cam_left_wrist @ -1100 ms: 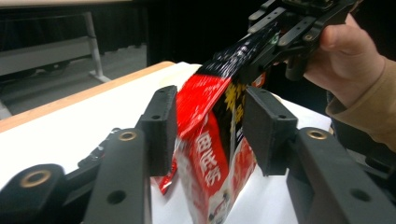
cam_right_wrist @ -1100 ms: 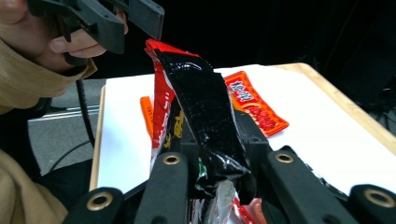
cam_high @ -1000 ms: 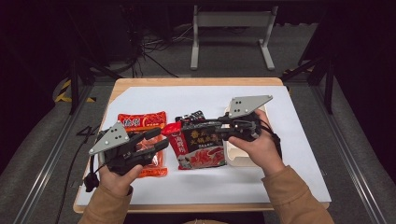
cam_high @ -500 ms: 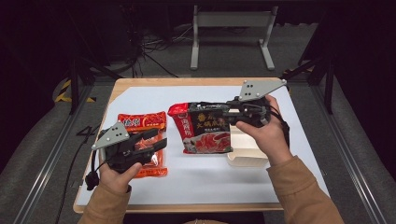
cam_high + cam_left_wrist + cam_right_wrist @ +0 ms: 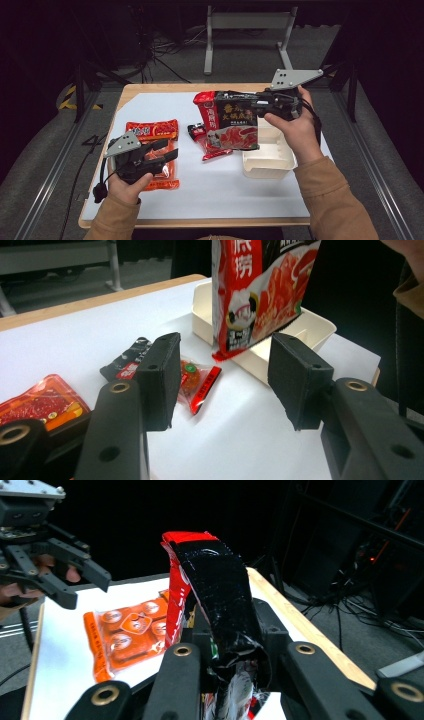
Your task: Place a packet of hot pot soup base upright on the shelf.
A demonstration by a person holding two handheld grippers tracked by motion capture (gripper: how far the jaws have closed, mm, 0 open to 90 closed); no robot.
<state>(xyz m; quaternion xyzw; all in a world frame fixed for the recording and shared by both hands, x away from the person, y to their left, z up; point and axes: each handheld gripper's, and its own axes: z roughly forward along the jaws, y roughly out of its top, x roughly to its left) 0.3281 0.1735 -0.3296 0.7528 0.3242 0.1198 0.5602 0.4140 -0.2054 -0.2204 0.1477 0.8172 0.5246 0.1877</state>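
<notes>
Above the table's right half, the right gripper (image 5: 227,102) clamps the big soup-base bag (image 5: 234,126) by its edge, letting it hang over the white tray (image 5: 270,167) for lowering in. Near the left edge, the left gripper (image 5: 167,150) has just been opening its jaws, empty over the orange packet (image 5: 152,131).

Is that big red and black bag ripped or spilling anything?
The big bag hangs from the right gripper above the white tray. Its gripped top edge looks crumpled and maybe torn, hard to tell; nothing is spilling.

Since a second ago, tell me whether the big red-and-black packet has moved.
Yes. The red-and-black packet, clamped in the right gripper, has gone up and right, from beside the flat orange packet to over the white tray.
</notes>
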